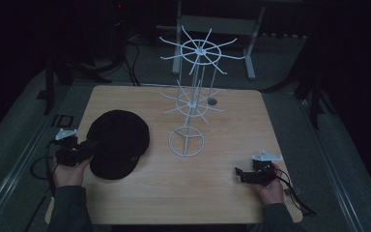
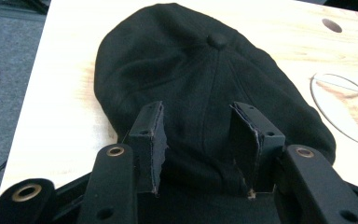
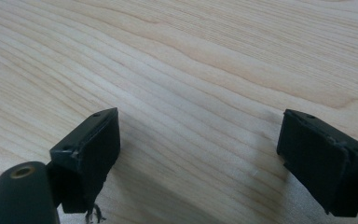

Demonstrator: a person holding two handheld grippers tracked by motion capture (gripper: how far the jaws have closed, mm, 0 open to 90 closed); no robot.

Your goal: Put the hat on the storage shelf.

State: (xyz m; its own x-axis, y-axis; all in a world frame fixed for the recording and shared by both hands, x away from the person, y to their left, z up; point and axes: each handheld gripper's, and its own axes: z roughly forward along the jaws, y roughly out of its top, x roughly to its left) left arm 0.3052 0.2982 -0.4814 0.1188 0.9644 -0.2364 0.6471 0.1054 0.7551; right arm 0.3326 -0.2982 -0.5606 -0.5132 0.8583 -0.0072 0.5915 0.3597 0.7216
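Note:
A black cap (image 1: 118, 142) lies flat on the left part of the wooden table (image 1: 212, 193). My left gripper (image 1: 94, 144) sits at the cap's left edge. In the left gripper view its jaws stand apart over the near edge of the cap (image 2: 205, 70), left gripper (image 2: 198, 112) open, with the fabric below and between the pads and not squeezed. A white wire rack (image 1: 192, 104) with two spoked tiers stands at the table's middle; its ring base (image 2: 349, 107) lies just right of the cap. My right gripper (image 1: 237, 173) rests low at the front right, open wide over bare wood (image 3: 200, 116).
A round hole (image 1: 211, 101) is cut in the table behind the rack. Cables (image 1: 130, 63) and a grey frame (image 1: 251, 43) lie on the dark floor beyond the far edge. Bare wood spans the table's front and right between the two hands.

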